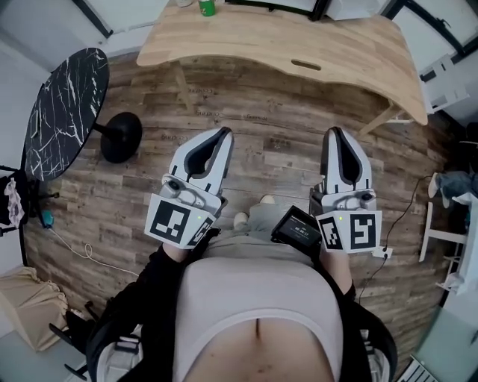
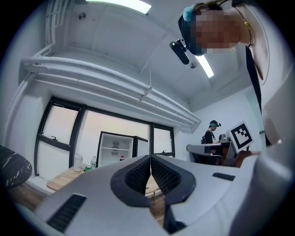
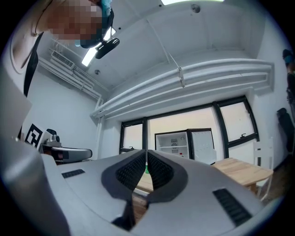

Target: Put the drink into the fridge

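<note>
A green drink can (image 1: 207, 7) stands on the far edge of the light wooden table (image 1: 299, 45); in the left gripper view the can (image 2: 87, 168) is small, on the table's left end. The white fridge (image 2: 115, 147) stands open behind the table, with shelves showing, and the fridge (image 3: 184, 143) also appears in the right gripper view. My left gripper (image 1: 224, 133) and right gripper (image 1: 332, 133) are held close to the body over the floor, well short of the table. The jaws of both are pressed together with nothing between them, the left gripper (image 2: 150, 157) and the right gripper (image 3: 146, 153) alike.
A round black marble table (image 1: 63, 112) on a black foot stands at the left. Cables and white furniture (image 1: 441, 239) lie at the right. A jar (image 2: 78, 162) and a bottle (image 2: 93, 161) stand by the can. A person (image 2: 211, 133) sits at a desk far right.
</note>
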`<state>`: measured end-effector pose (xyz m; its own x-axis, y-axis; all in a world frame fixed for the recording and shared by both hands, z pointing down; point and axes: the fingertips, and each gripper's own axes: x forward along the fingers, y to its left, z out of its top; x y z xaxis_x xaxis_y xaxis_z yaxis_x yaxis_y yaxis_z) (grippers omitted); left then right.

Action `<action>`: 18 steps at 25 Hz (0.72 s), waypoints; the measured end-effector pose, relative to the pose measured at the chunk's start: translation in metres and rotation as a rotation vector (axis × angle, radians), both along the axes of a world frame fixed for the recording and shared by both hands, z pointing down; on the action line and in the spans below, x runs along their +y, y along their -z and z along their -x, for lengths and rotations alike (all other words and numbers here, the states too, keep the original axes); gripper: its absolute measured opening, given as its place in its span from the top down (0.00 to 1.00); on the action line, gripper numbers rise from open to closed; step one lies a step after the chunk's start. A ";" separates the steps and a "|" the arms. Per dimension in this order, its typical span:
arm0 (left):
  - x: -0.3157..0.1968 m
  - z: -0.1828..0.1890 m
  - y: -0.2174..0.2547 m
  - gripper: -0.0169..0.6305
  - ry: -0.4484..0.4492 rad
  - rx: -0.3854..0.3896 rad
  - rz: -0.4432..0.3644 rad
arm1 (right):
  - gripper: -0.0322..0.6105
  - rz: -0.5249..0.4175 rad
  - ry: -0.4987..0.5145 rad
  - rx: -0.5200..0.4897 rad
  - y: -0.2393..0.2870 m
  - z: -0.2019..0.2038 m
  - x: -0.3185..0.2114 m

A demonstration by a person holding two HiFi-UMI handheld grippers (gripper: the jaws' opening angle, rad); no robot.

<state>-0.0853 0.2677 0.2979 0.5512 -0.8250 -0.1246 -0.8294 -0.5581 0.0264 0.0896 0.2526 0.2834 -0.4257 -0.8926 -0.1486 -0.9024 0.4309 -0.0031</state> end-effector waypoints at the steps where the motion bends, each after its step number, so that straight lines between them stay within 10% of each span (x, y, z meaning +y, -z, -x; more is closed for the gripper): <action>1: 0.005 0.002 0.001 0.96 0.004 0.000 -0.006 | 0.89 -0.005 0.002 0.001 0.001 0.001 0.005; 18: 0.039 -0.024 0.007 0.96 -0.018 0.008 -0.012 | 0.89 -0.001 0.017 -0.004 0.000 -0.013 0.044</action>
